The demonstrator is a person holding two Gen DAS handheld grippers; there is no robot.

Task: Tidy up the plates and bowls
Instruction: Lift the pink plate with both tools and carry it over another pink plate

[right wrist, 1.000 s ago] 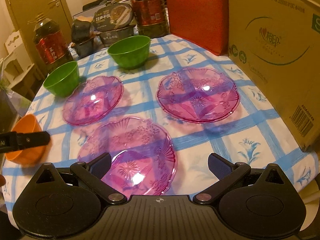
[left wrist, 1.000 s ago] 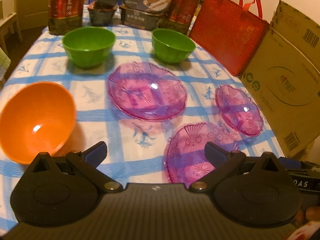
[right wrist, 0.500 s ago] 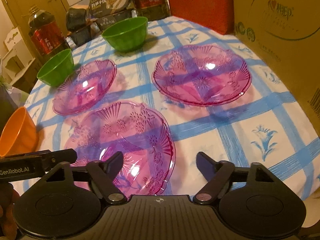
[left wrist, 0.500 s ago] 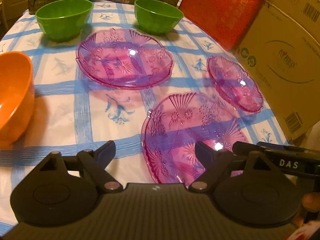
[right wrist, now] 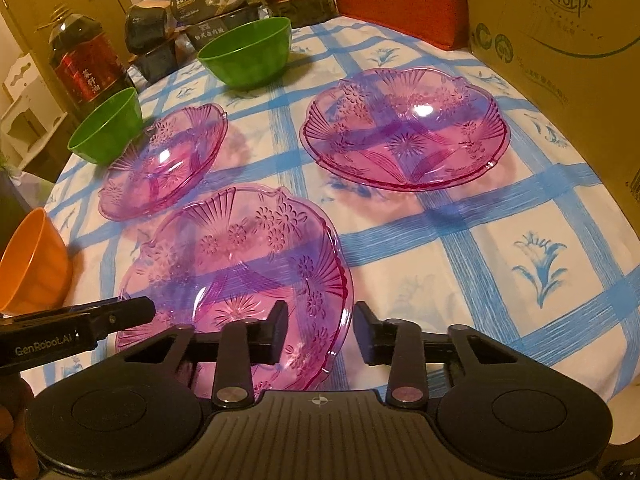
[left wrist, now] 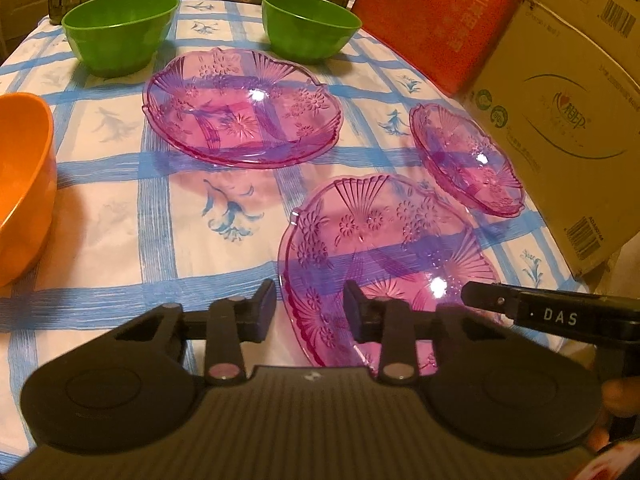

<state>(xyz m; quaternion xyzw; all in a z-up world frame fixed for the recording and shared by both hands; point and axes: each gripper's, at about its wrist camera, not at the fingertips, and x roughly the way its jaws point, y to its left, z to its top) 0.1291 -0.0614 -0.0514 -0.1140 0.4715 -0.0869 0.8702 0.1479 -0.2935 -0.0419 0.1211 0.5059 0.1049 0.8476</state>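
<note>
Closing left tongs (left wrist: 310,312), right tongs (right wrist: 320,332) astride near plate (left wrist: 380,240), unpinched; three plates (left wrist: 240,120) (left wrist: 468,160), two green bowls (left wrist: 116,36) (left wrist: 310,26), orange bowl (left wrist: 20,184)

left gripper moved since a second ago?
Yes. The left gripper has come down toward the tablecloth; its fingers have just been closing and now straddle the near pink plate rim.

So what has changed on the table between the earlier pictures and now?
Both grippers came down toward the nearest pink plate, and their jaws have just been closing. The left gripper now straddles the plate's left rim and the right gripper its right rim, but neither visibly presses on it. The other two pink plates, the green bowls and the orange bowl stayed in place.
</note>
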